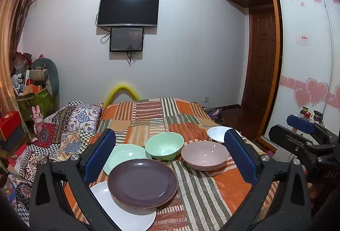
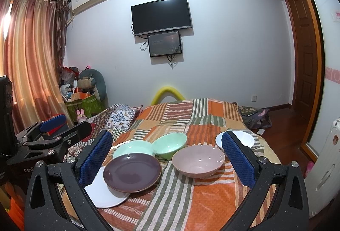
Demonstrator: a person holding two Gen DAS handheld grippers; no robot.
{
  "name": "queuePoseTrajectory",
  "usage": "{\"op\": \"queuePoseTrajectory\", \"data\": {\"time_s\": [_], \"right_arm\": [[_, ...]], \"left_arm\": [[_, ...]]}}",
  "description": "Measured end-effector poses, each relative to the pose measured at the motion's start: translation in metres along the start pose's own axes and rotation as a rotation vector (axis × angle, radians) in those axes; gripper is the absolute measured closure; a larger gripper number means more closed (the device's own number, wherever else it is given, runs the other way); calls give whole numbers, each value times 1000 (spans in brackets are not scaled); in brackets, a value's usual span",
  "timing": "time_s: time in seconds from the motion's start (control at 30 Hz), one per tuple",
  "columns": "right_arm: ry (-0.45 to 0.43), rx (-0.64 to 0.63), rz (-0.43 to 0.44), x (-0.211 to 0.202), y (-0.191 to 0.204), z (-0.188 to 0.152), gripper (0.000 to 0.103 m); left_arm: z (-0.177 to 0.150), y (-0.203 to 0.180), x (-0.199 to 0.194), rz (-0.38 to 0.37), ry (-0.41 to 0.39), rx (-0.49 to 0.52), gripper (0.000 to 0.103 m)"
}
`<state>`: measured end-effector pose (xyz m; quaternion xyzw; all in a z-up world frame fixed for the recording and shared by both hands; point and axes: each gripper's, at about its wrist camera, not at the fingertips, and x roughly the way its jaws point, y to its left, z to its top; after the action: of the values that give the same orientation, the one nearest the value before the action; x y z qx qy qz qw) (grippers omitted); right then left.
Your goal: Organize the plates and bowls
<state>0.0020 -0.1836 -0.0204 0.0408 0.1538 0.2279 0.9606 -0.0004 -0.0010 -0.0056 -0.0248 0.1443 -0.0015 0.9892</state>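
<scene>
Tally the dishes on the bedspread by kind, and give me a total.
Plates: 3 (purple plate, green plate, white plate)
Bowls: 3 (green bowl, pink bowl, white bowl)
Total: 6

Both hand-held grippers, left [image 1: 170, 152] and right [image 2: 166, 151], gape wide (nothing gripped).

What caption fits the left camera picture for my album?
Open left gripper above plates and bowls on a striped bedspread.

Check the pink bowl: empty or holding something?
Empty. The pink bowl sits upright on the bedspread, its bare glazed inside visible in both views.
</scene>
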Motion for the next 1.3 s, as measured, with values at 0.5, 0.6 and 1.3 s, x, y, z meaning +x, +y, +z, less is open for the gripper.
{"op": "queuePoseTrajectory", "data": {"time_s": [0.5, 0.6, 1.3], "right_arm": [[-1, 1, 0, 0, 0, 0, 0], [-3, 4, 2, 0, 0, 0, 0], [17, 17, 11, 10, -1, -5, 0]], "left_arm": [[1, 3, -1, -4, 1, -8, 0], [1, 4, 0, -5, 3, -12, 0], [-5, 12, 12, -27, 52, -30, 0]]}}
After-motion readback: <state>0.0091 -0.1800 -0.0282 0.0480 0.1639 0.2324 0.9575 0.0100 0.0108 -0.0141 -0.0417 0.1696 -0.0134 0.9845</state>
